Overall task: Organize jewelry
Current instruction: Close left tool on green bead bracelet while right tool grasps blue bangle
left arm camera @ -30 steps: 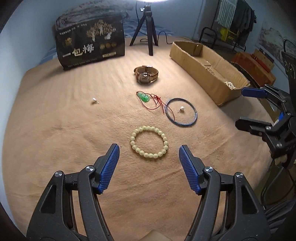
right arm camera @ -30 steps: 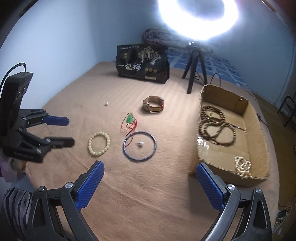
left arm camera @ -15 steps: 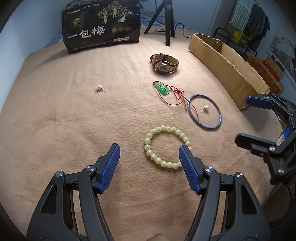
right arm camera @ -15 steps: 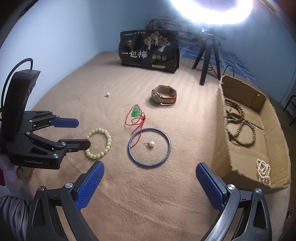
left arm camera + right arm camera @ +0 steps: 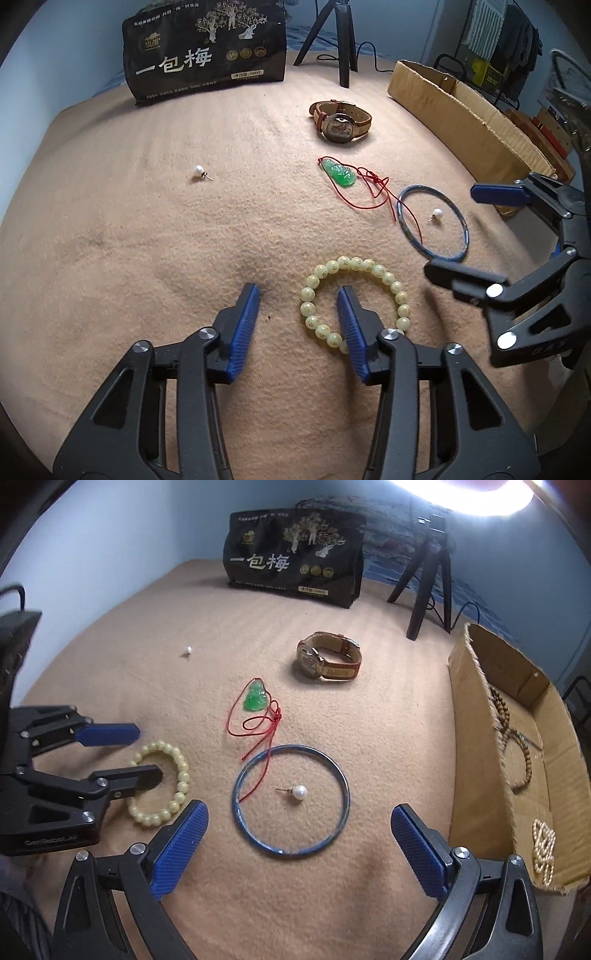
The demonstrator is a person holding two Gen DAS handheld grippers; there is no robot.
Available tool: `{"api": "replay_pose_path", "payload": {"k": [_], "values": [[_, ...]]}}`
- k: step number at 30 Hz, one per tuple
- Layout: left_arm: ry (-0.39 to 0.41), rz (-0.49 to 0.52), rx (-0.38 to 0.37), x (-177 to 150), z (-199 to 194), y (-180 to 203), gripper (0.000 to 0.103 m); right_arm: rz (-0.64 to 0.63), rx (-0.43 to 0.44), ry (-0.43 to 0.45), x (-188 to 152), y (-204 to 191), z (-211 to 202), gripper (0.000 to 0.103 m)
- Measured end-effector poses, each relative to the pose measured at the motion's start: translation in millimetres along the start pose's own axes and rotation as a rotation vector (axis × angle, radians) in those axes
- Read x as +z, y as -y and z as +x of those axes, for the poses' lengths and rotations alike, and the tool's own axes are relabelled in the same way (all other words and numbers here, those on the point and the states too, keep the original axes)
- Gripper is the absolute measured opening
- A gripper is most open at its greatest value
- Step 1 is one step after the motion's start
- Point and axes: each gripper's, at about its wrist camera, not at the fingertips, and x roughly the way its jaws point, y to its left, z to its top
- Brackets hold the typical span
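Left wrist view: left claw [image 5: 298, 299], blue-padded, jaws closing but not yet pressing. One finger sits inside the ring of the pale yellow-green bead bracelet [image 5: 356, 299], the other outside it on the tan blanket [image 5: 110, 258]; the bracelet's near-left arc lies between the pads.

Items loose on the blanket:
- Blue bangle [image 5: 433, 222], flat, just beyond and to the right of the bracelet.
- Pearl stud earring [image 5: 436, 213], lying inside the bangle.
- Green jade pendant [image 5: 340, 172] on a red cord [image 5: 373, 192]; the cord trails across the bangle's rim.
- Brown leather-strap watch [image 5: 341, 120], resting on its side, beyond the pendant.
- Second pearl stud [image 5: 200, 171], alone, well apart to the left.

Right wrist view: right claw [image 5: 299, 830], jaws wide apart, nothing between the pads; it hangs just above the near edge of the bangle, with the blue bangle and its pearl stud framed between the fingers.

Cardboard box [image 5: 476, 716], open-topped, at the right edge of the blanket. Contents: brown wooden bead strand [image 5: 515, 738], coiled; white pearl piece [image 5: 543, 843] in the near corner.

Background: black printed bag [image 5: 295, 557] standing upright at the far side; black tripod [image 5: 428, 579] beside it, under a bright ring light.
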Motion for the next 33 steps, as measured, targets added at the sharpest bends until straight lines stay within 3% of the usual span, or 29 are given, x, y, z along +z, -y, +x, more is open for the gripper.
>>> {"api": "replay_pose_path", "payload": {"k": [4,7,11,18,33], "values": [[0.012,0.002,0.009,0.4,-0.2,-1.8,0.031,-0.025,-0.024,-0.028,0.7,-6.0,12.2,0.096],[0.018,-0.006,0.008,-0.1,-1.2,-4.7,0.024,0.000,0.012,-0.037,0.5,-3.6,16.2,0.090],[0.019,-0.028,-0.001,-0.5,-2.4,-8.3,0.013,0.011,0.031,-0.030,1.9,-1.9,15.1,0.073],[0.009,-0.065,-0.019,-3.3,-7.6,-13.5,0.006,0.012,0.036,-0.030,2.4,-4.1,13.0,0.073],[0.045,-0.126,-0.033,-16.1,-48.3,-21.9,0.006,0.019,0.049,0.029,-5.5,-3.5,-27.2,0.072]]}}
